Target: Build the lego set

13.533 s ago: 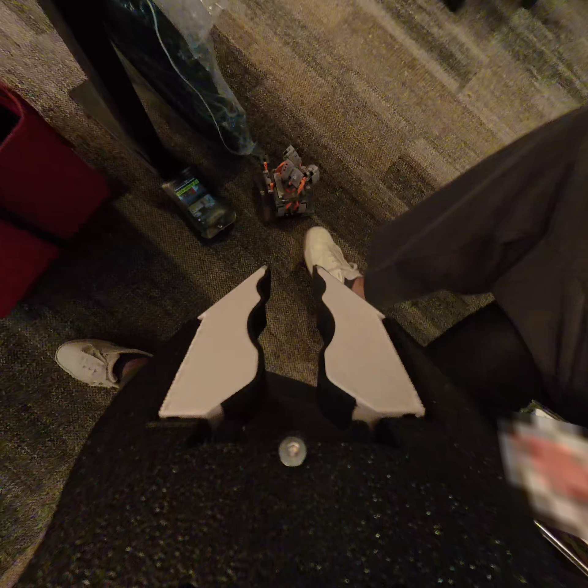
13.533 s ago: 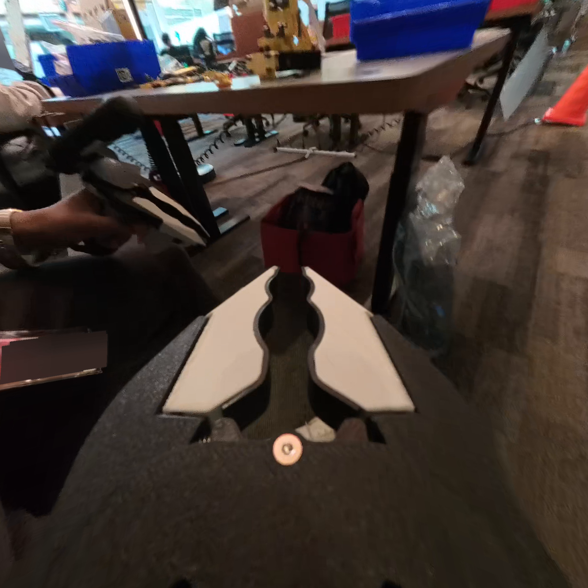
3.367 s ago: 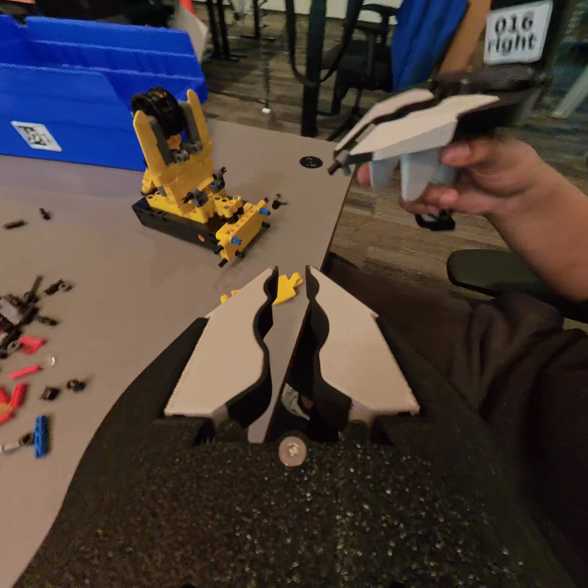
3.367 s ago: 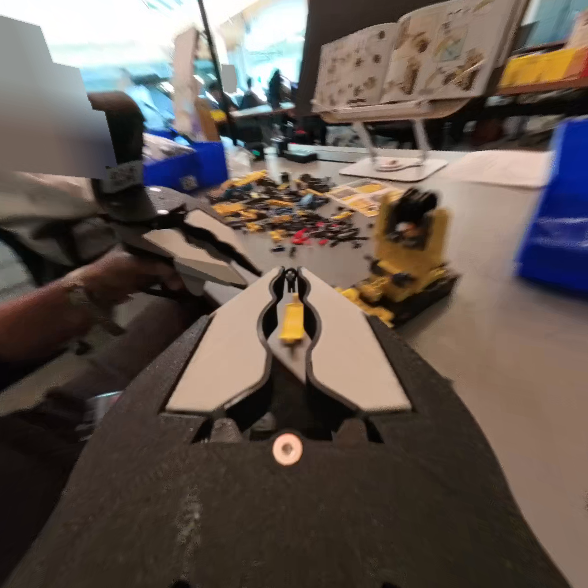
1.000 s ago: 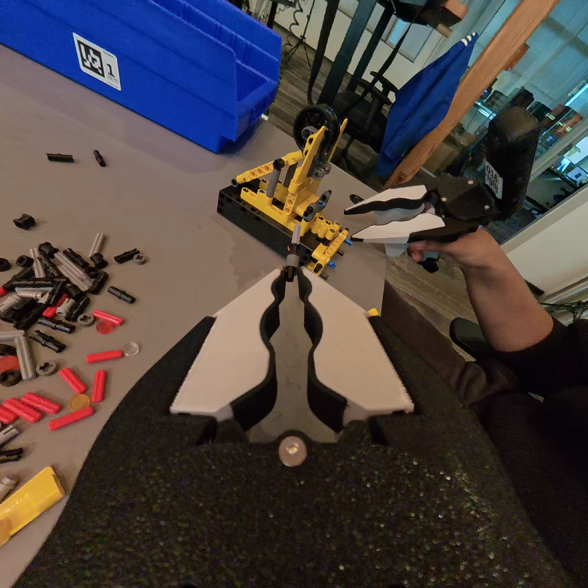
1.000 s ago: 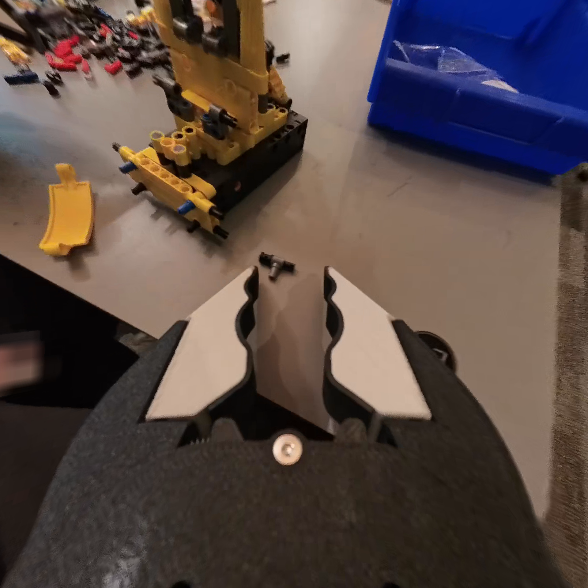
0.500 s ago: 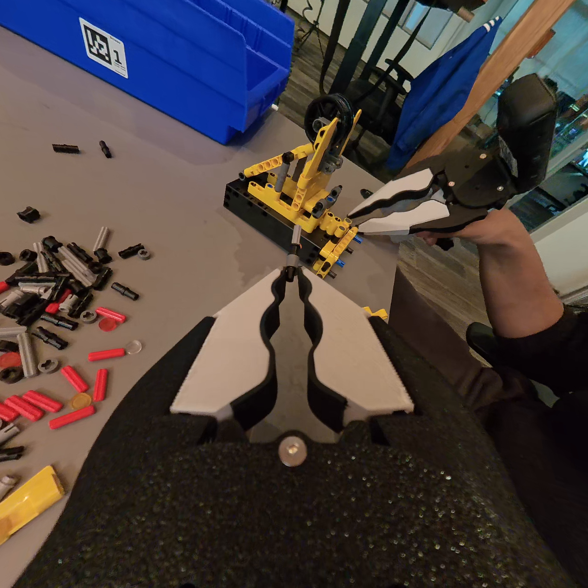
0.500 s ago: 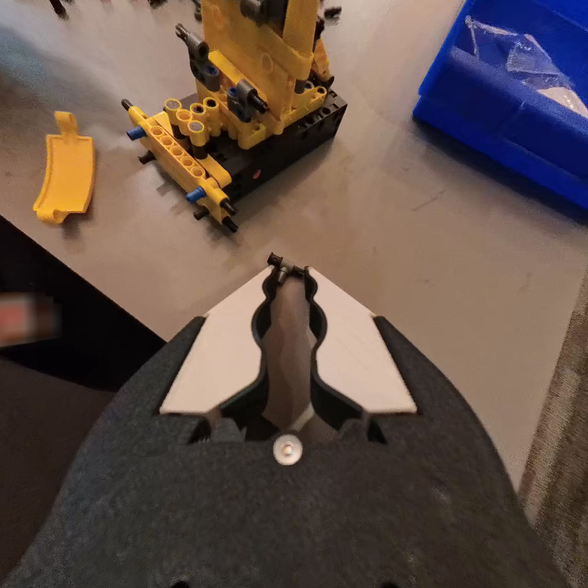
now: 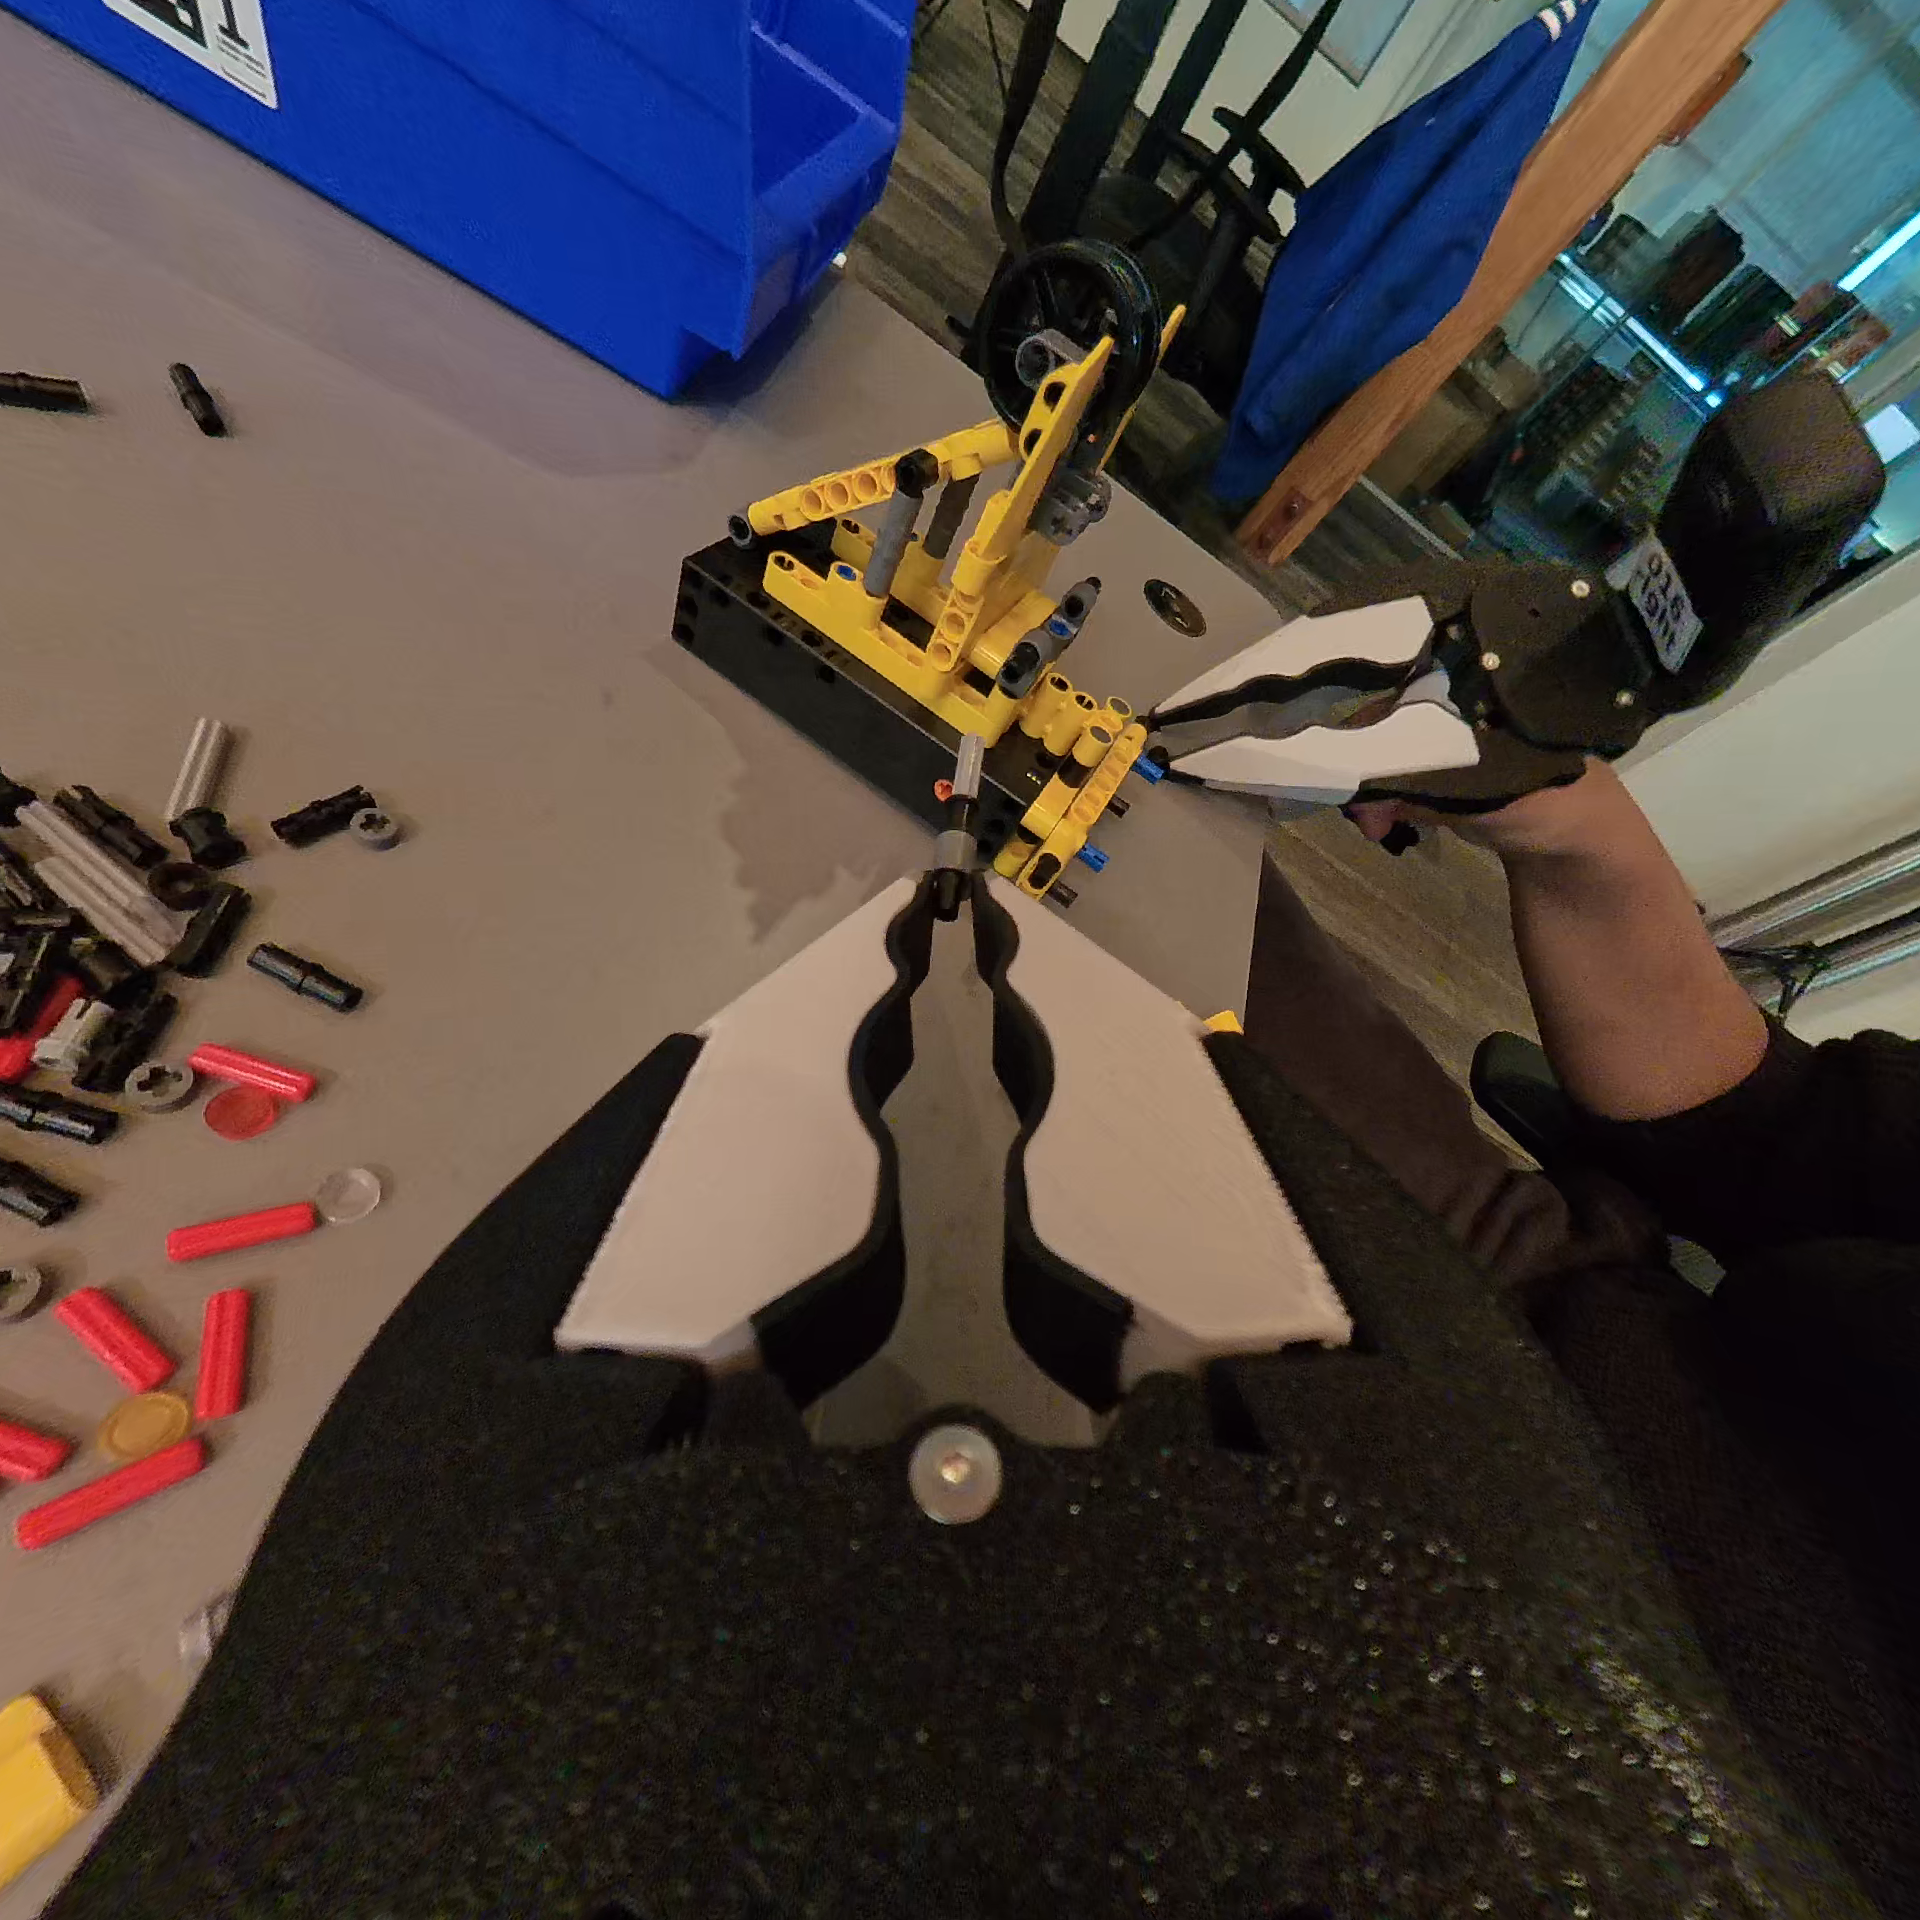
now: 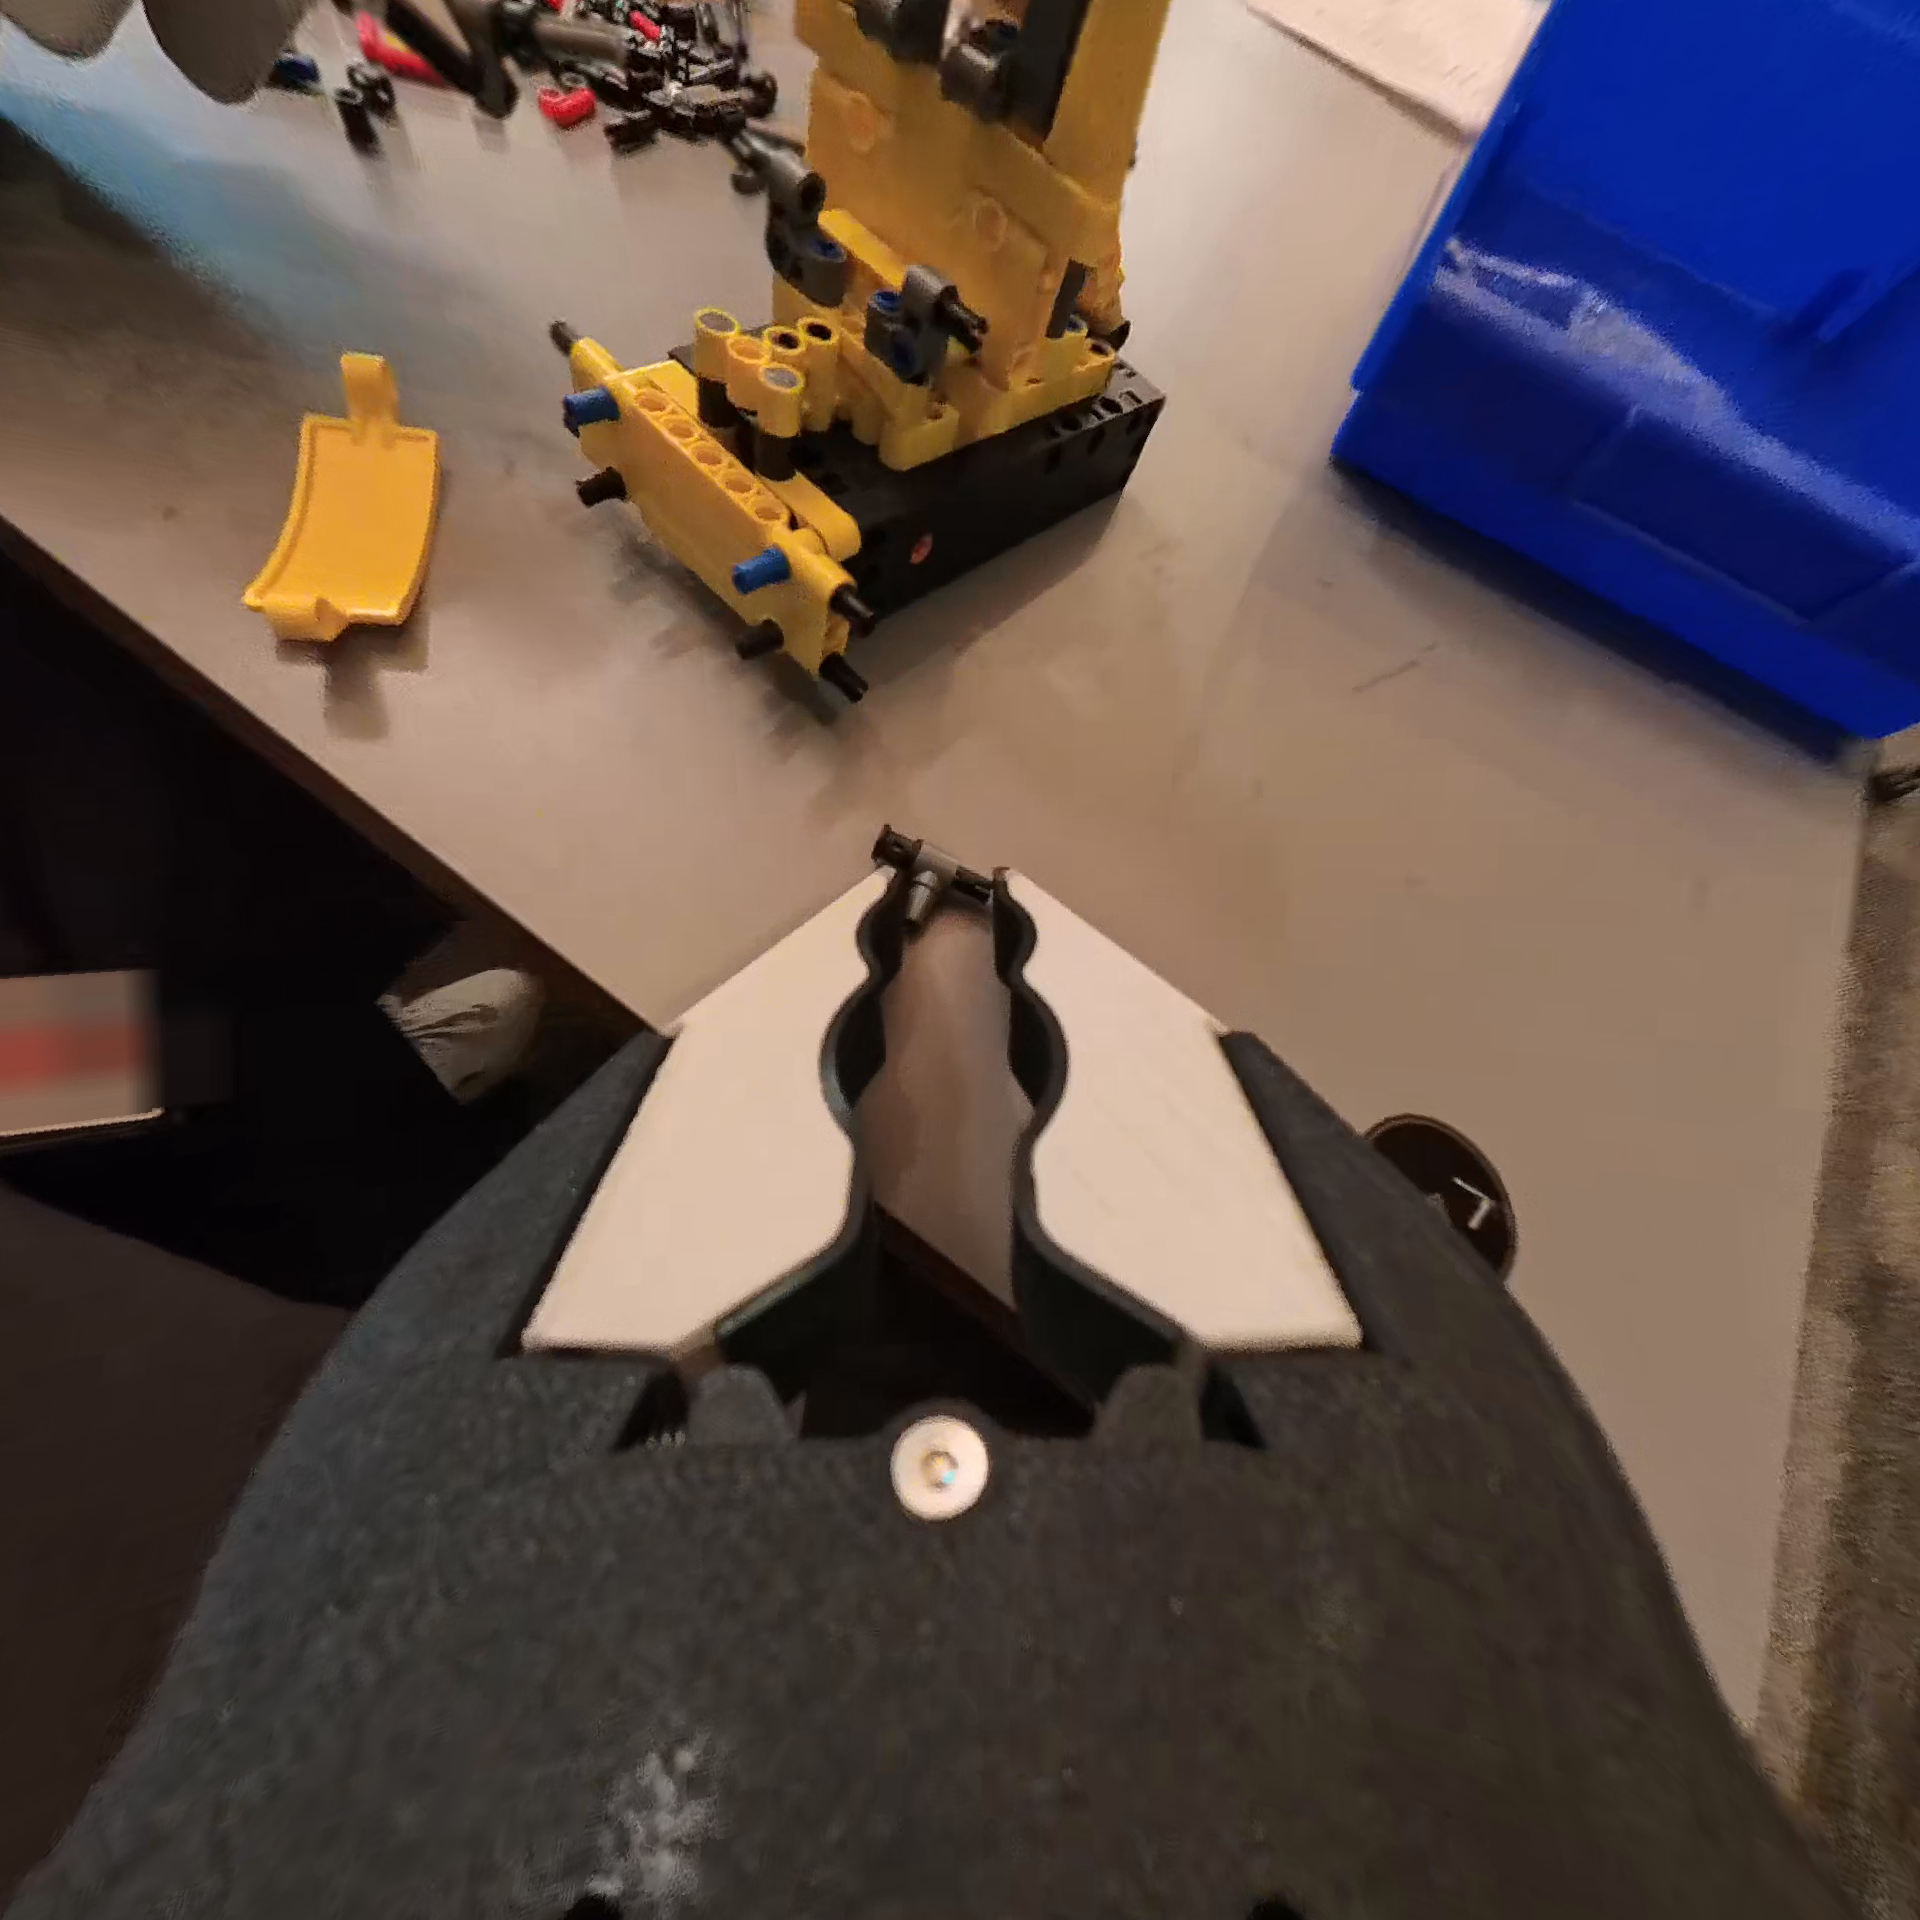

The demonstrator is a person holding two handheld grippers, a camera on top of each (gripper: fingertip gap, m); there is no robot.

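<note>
Left wrist view: I am pinching a grey-black pin (image 9: 958, 831) endwise in my left gripper (image 9: 948, 902), its long axis pointing ahead toward the yellow model (image 9: 935, 623), while my right gripper (image 10: 935, 883) is clamping a small T-shaped connector (image 10: 928, 864).

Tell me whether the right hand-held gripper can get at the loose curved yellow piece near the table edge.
Probably yes, but not as it stands: the right hand-held gripper is shut on a small black T-shaped connector. The curved yellow piece lies alone on bare table, nothing between.
</note>
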